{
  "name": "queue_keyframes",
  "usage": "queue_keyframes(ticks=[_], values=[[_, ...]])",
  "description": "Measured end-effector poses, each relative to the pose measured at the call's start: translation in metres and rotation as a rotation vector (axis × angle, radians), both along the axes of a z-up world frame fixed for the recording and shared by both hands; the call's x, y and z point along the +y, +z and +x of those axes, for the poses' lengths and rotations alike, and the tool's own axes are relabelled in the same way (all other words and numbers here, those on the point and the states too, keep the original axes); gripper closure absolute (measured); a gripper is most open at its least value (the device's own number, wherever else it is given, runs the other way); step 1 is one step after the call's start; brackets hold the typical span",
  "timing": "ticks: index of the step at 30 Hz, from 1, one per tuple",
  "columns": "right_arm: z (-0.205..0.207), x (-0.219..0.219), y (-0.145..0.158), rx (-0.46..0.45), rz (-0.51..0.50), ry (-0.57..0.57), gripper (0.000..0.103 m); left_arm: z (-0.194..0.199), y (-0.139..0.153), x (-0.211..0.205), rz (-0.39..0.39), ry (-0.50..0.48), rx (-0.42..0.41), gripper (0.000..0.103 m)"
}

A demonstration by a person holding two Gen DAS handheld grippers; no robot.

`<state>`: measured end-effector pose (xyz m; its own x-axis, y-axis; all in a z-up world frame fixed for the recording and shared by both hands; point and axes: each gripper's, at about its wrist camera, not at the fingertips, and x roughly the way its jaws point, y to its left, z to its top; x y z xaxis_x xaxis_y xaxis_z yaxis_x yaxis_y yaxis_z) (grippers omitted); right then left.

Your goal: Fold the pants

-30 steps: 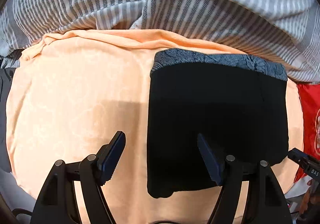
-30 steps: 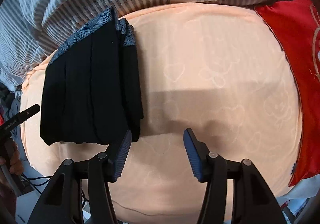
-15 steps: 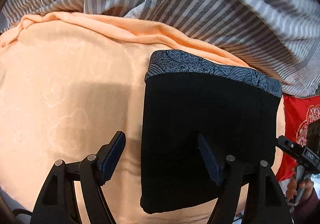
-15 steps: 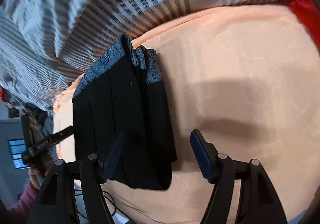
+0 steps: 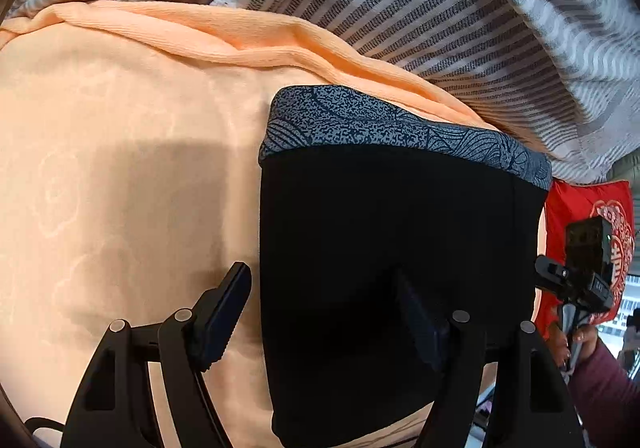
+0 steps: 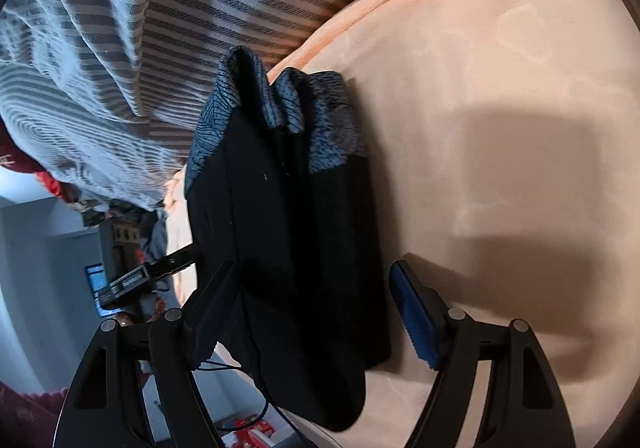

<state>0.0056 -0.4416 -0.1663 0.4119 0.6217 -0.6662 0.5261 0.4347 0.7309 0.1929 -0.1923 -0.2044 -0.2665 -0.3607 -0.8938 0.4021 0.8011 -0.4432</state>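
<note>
The black pants [image 5: 384, 248] are seen folded into a compact stack on the peach blanket [image 5: 120, 167], their patterned grey waistband [image 5: 400, 127] turned toward the striped bedding [image 5: 440, 15]; the left gripper [image 5: 324, 312] is held wide open with nothing gripped, one finger over the blanket and the other over the dark cloth; the right gripper [image 6: 308, 312] is likewise spread wide and empty (its left finger lies against the pants' edge); a red cushion [image 5: 580, 215] is glimpsed beyond the blanket.
</note>
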Motion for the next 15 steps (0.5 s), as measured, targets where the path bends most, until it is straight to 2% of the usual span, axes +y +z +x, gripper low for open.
queue_keyframes(ticks=[3,10,11,15], values=[[0.002,-0.006,-0.007,-0.020,0.044,0.019,0.023,0.005,-0.007,-0.001,-0.004,-0.012,0.018,0.021],[0.009,-0.005,-0.017,-0.052,0.084,0.020,0.022,0.006,-0.021,-0.008,-0.050,0.020,0.067,0.021],[0.009,-0.004,-0.018,-0.049,0.084,0.019,0.022,0.005,-0.023,-0.010,-0.043,0.023,0.061,0.016],[0.010,-0.004,-0.020,-0.026,0.094,0.006,0.022,-0.003,-0.022,-0.017,-0.017,0.043,0.022,0.016]])
